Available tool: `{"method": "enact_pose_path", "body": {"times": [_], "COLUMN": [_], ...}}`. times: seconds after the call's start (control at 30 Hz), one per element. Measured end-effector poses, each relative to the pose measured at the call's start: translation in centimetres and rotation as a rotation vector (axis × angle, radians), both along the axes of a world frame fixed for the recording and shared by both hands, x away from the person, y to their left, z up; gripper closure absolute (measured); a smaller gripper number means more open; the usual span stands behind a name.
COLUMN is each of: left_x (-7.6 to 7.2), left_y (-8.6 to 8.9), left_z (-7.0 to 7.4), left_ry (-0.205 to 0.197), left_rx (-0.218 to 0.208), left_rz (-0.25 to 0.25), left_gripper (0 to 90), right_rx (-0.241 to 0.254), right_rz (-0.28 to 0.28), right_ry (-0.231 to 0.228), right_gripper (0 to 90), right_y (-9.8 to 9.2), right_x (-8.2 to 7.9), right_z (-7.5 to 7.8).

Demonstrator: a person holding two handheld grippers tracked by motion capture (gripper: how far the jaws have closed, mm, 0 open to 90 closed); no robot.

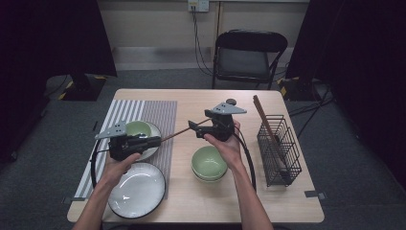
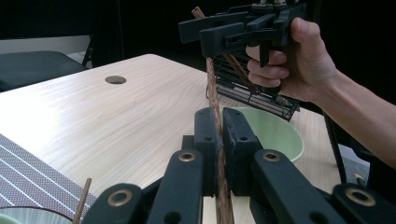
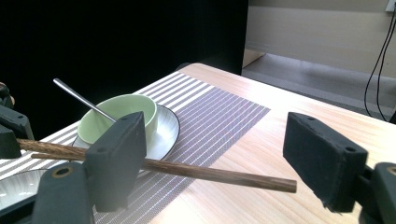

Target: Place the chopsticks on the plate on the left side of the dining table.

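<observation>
Above the surface (image 1: 201, 96) in the high view, the left gripper (image 1: 155, 141) clamps a chopstick (image 1: 179, 133) that slants toward 2 o'clock to the right gripper (image 1: 192, 127); a green bowl (image 1: 209, 162) sits at 6 o'clock of that gripper. Left gripper view: both pads press the chopstick (image 2: 214, 93), which rises toward 12 o'clock. Right gripper view: the pads (image 3: 116, 154) stand apart, the chopstick (image 3: 219, 176) lying between them.
</observation>
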State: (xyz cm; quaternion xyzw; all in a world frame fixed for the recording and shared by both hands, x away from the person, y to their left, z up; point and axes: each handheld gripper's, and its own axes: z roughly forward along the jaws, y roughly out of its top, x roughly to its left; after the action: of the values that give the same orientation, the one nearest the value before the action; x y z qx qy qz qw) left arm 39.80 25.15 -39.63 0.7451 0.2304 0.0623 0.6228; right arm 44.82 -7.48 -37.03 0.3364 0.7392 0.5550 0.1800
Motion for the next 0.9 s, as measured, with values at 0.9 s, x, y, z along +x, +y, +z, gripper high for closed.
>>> {"method": "enact_pose_path", "body": {"times": [0.9], "left_x": [0.7], "left_y": [0.4], "left_z": [-0.9], "left_ry": [0.036], "left_rx": [0.065], "left_rz": [0.024], "left_gripper": [85.3], "right_rx": [-0.056], "right_rz": [-0.048], "right_ry": [0.047], "right_gripper": [19.9], "right_y": [-3.5], "right_x": [0.2], "right_z": [-2.1]}}
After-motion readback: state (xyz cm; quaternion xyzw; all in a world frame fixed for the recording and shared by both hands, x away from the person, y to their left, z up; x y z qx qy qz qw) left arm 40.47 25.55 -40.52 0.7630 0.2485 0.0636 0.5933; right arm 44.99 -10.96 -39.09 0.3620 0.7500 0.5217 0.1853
